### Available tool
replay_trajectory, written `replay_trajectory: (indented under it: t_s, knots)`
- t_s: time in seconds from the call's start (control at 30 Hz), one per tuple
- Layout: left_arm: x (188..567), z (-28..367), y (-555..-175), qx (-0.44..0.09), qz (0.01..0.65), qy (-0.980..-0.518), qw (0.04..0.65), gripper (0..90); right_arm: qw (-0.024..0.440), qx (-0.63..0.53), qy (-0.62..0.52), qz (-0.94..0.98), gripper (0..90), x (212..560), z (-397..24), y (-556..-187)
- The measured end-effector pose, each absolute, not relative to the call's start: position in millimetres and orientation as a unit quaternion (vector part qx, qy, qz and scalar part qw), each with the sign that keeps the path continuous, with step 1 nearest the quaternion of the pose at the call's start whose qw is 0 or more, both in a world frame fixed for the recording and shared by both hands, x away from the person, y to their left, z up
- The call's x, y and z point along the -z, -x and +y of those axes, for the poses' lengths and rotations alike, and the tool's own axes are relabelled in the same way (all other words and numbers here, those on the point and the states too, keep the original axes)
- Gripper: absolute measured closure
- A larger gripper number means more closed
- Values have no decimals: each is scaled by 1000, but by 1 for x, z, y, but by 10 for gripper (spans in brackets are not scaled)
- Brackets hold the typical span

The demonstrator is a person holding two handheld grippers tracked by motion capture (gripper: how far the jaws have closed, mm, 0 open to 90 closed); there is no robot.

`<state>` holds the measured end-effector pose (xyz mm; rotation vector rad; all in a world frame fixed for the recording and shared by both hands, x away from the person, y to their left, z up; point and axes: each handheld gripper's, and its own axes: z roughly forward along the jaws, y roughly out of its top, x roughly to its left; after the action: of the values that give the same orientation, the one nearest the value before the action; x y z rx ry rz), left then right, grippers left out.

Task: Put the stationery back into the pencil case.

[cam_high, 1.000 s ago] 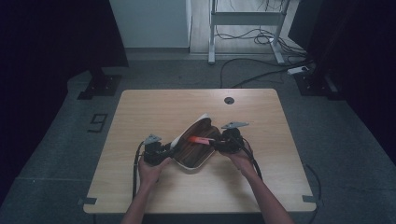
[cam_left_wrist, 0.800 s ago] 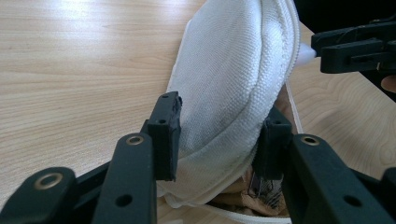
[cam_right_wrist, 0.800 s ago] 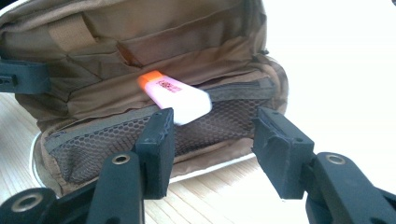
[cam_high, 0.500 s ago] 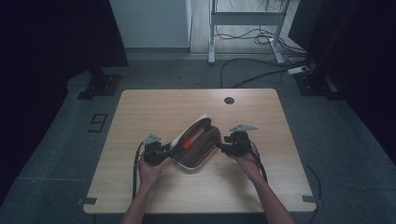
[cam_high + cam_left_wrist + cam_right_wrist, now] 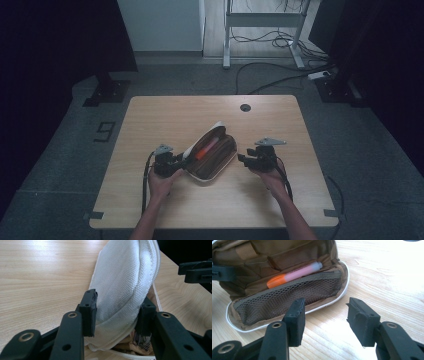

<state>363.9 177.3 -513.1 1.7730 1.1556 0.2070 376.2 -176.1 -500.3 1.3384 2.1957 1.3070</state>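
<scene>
A white pencil case with a brown lining lies open in the middle of the table. An orange and pink highlighter rests inside it, above the mesh pocket and clearly seen as the highlighter in the right gripper view. My left gripper is at the case's left end, shut on the raised white lid, one pad outside and one inside. My right gripper stands open just right of the case, its jaws over bare wood with nothing between them.
The wooden table has a round cable hole near its far edge. Cables and a metal frame lie on the floor beyond. The right gripper's tips show past the lid in the left gripper view.
My right gripper has drawn back to the right, from the case's open side to the bare wood beside it. The left gripper and the lid have stayed put.
</scene>
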Motion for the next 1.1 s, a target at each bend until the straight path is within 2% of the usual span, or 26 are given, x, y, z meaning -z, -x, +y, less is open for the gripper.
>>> replay_trajectory:
  t_s: [1.1]
  knots:
    - [513,177,-364,-85,475,-728,487,582,144,-461,-468,740,428,529,-214,-339]
